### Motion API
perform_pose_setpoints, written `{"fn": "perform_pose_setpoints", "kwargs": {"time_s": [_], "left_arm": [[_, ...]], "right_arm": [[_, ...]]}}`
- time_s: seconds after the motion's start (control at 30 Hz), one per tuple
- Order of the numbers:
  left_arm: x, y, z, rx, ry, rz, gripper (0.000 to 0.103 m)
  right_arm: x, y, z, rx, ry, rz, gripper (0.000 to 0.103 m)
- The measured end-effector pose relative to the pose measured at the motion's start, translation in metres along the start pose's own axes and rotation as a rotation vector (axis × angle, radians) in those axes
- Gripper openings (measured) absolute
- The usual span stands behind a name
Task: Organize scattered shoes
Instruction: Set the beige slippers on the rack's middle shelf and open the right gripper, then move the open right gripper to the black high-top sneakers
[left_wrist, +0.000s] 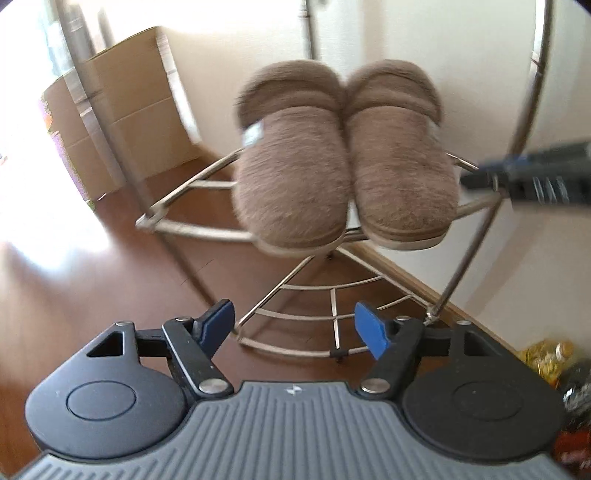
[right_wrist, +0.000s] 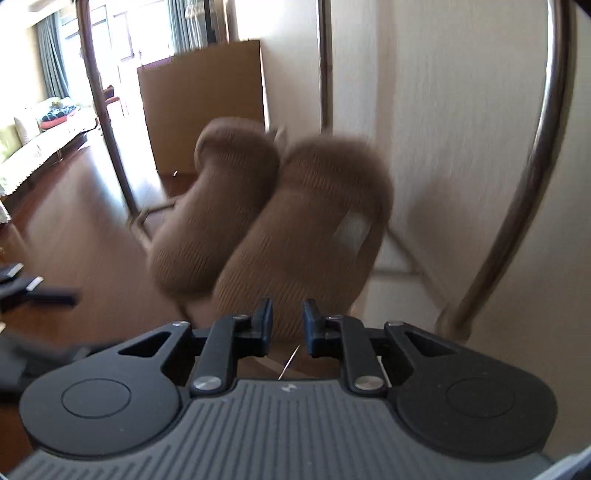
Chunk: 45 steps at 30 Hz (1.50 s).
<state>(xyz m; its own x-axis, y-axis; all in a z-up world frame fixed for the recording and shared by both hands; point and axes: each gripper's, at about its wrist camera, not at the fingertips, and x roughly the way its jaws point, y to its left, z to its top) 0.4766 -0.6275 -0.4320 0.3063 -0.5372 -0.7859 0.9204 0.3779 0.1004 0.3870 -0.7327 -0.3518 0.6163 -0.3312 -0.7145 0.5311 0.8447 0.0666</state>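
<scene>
**Two plush slippers paired on the corner rack**

Two brown fuzzy slippers, set side by side and touching on the upper tier of a metal corner rack (left_wrist: 192, 229), toes toward the room: left slipper (left_wrist: 291, 184), right slipper (left_wrist: 402, 177). Seen from the right wrist as the same pair, blurred. One lower tier (left_wrist: 332, 317) beneath, bare of shoes. One cardboard box (left_wrist: 129, 110) against the wall beside the rack.

Likely light, soft and compressible: pile yielding under a pinch, sole the only stiffer part. Fuzzy surface probably grippy rather than slippery; nothing fragile. Best taken at the heel collar or by pinching the edge of the upper, since a squeeze across the toe would only crush plush. Toes overhanging the front rail slightly, so a nudge from behind could tip one off.

Left gripper (left_wrist: 295, 328) released, blue pads spread apart with nothing between, short of the slippers and above the lower tier. Right gripper (right_wrist: 287, 326) nearly clenched, only a narrow gap between the pads, nothing visibly caught there, close before the right slipper's toe.
</scene>
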Motion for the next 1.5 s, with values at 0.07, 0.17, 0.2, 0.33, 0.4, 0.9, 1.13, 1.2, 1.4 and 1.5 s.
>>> {"fn": "perform_pose_setpoints", "kwargs": {"time_s": [0.07, 0.17, 0.2, 0.33, 0.4, 0.9, 1.13, 1.2, 1.4, 1.5], "left_arm": [[0.012, 0.001, 0.005, 0.047, 0.0, -0.042, 0.067], [0.032, 0.005, 0.013, 0.088, 0.017, -0.112, 0.067], [0.036, 0.006, 0.014, 0.093, 0.018, -0.12, 0.067], [0.047, 0.007, 0.02, 0.101, 0.007, -0.142, 0.066], [0.051, 0.007, 0.023, 0.088, 0.005, -0.162, 0.066], [0.037, -0.016, -0.014, 0.02, -0.013, -0.143, 0.066], [-0.042, -0.031, -0.129, -0.227, 0.127, -0.065, 0.069], [-0.066, -0.037, -0.17, -0.291, 0.192, -0.03, 0.069], [-0.11, -0.039, -0.293, -0.406, 0.35, 0.048, 0.069], [-0.118, -0.037, -0.339, -0.414, 0.372, 0.073, 0.068]], "right_arm": [[0.013, 0.007, -0.019, 0.012, 0.049, -0.011, 0.013], [0.031, 0.003, -0.024, 0.058, 0.069, -0.027, 0.013], [0.033, 0.001, -0.023, 0.071, 0.068, -0.023, 0.013], [0.01, 0.001, -0.033, 0.076, 0.063, -0.038, 0.012], [-0.003, 0.0, -0.036, 0.087, 0.066, -0.053, 0.012], [0.003, -0.004, -0.043, 0.051, 0.065, -0.059, 0.016], [-0.032, 0.0, -0.081, -0.054, 0.167, 0.02, 0.041], [-0.038, 0.005, -0.103, -0.083, 0.227, 0.036, 0.046], [-0.043, 0.035, -0.171, -0.115, 0.38, 0.061, 0.06], [-0.039, 0.061, -0.211, -0.13, 0.446, 0.081, 0.06]]}}
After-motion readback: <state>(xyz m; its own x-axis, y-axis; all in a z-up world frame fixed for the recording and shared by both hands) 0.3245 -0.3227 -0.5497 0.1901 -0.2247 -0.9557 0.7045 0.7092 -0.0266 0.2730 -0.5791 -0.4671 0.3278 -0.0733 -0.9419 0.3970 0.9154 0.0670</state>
